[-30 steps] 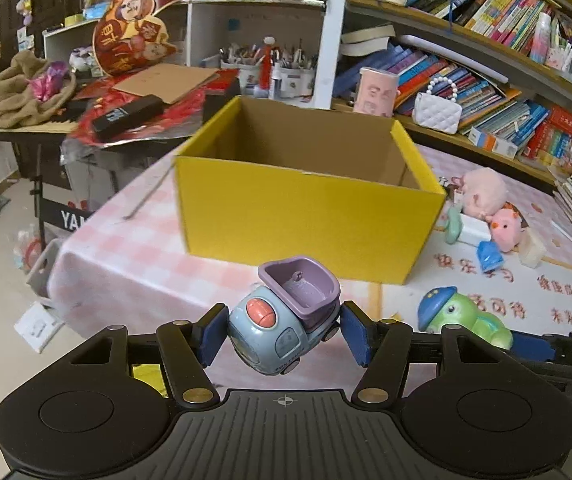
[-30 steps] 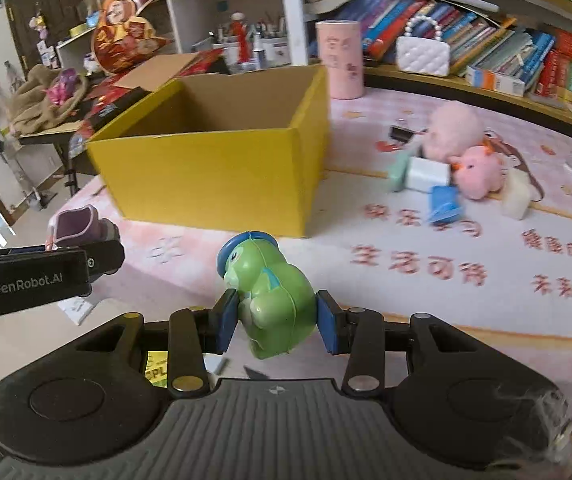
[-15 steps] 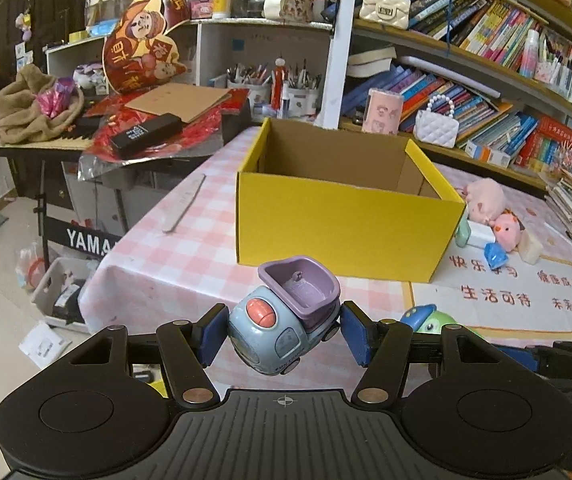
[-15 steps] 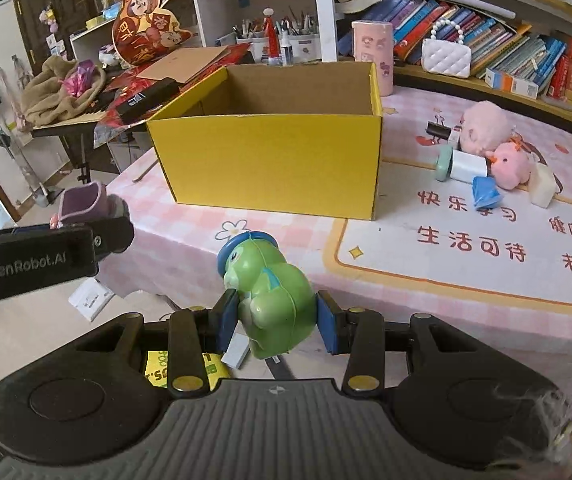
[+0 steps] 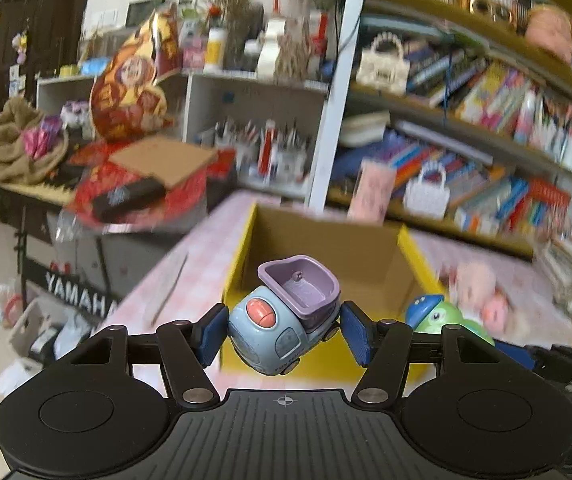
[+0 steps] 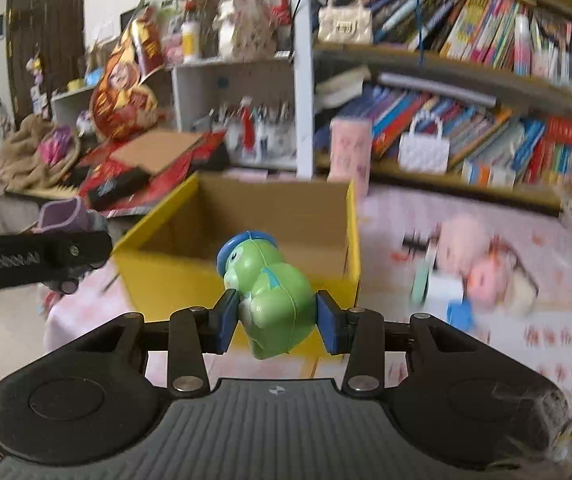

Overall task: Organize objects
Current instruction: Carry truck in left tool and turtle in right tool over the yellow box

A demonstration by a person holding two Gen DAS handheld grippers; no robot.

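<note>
Ahead and below both tools, yellow box (image 5: 326, 264) opens upward | your left gripper (image 5: 283, 330) clamps the toy truck (image 5: 286, 316) | right gripper (image 6: 277, 316) clamps the green turtle (image 6: 271, 300) (blurred view; both seem short of the rim) | left looks nearer.

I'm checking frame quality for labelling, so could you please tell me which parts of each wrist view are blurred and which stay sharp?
Left wrist view: the toy truck in the left gripper is sharp, while the yellow box and shelves smear. Right wrist view: the green toy in the right gripper is crisp; the plush toys and tablecloth are streaked. Both views bend with fisheye distortion.
</note>
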